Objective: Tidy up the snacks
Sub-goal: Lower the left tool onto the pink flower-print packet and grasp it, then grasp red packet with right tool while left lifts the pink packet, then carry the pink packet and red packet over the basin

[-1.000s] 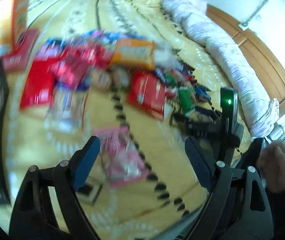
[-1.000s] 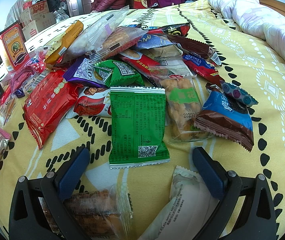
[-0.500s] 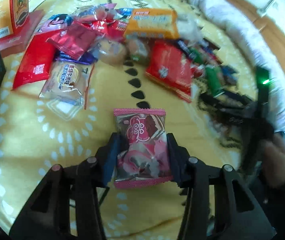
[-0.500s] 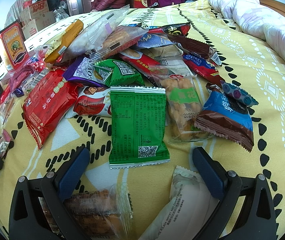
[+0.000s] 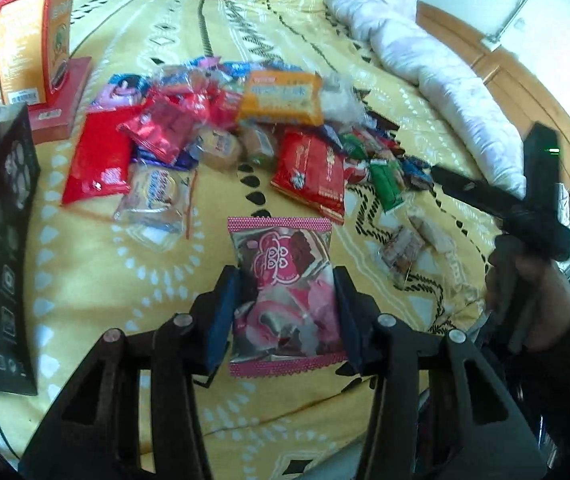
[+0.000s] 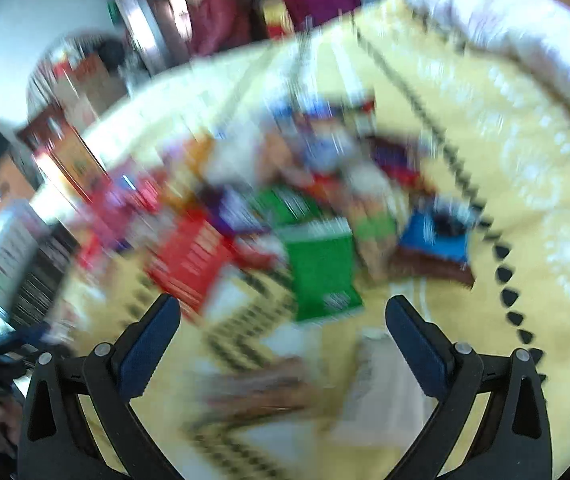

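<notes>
The pink snack packet, lying on the yellow bedspread just in front of the snack pile, is clamped across its lower half by the left gripper, whose jaws have just been closing onto it. It is judged light, crinkly and slippery, best pinched across its flat sides; a dotted pink border and clear window are seen. To the pile's right, the right gripper is spread wide, nothing between its pads

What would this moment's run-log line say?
left claw: shut on pink snack packet | right claw: open, empty, above bedspread
</notes>
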{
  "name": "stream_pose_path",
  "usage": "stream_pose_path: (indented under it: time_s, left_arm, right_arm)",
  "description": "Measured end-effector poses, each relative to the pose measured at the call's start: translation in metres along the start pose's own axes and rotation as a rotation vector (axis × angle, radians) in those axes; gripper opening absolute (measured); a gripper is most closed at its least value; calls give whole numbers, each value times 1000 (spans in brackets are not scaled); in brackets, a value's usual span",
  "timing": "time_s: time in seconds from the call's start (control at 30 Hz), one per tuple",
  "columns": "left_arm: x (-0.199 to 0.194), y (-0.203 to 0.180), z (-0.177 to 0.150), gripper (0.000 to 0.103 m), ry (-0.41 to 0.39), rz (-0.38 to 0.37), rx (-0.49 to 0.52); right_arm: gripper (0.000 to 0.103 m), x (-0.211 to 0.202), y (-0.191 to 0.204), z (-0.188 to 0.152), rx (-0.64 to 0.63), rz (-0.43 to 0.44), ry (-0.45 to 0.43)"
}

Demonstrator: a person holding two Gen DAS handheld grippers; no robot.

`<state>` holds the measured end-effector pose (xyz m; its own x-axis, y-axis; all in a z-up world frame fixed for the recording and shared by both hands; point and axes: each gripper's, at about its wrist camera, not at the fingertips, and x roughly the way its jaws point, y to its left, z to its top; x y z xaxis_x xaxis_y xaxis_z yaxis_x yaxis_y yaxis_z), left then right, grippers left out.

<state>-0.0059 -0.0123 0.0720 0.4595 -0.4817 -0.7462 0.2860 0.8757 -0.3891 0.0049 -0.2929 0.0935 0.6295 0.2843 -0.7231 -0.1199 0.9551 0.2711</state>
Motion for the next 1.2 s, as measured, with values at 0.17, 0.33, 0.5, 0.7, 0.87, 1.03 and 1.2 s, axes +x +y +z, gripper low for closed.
stream_pose_path:
  time_s: [0.17, 0.33, 0.5, 0.7, 0.87, 1.03, 1.2]
  left_arm:
    - [-19, -1, 9, 49, -48, -13, 5]
    - [-34, 2, 15, 50, -82, -3, 9]
    - [-35, 2, 13, 50, -77, -28, 17]
    - [-36, 8, 10, 49, -78, -42, 4]
    - [-33, 7, 5, 49, -43, -54, 34]
    - [-24, 9, -14, 60, 59, -54, 44]
    - [-19, 9, -26, 64, 90, 2, 20]
  right_arm:
    - [103, 38, 50, 5, 141, 98, 110]
    - [103, 92, 79, 17, 213, 1, 136]
    - [94, 124, 97, 27, 172, -105, 154]
    - [77, 115, 75, -4, 119, -17, 172]
    - [77, 70, 68, -13, 59, 42, 112]
    - [77, 22, 59, -12, 15, 102, 63]
    - [77, -2, 61, -26, 17, 167, 65]
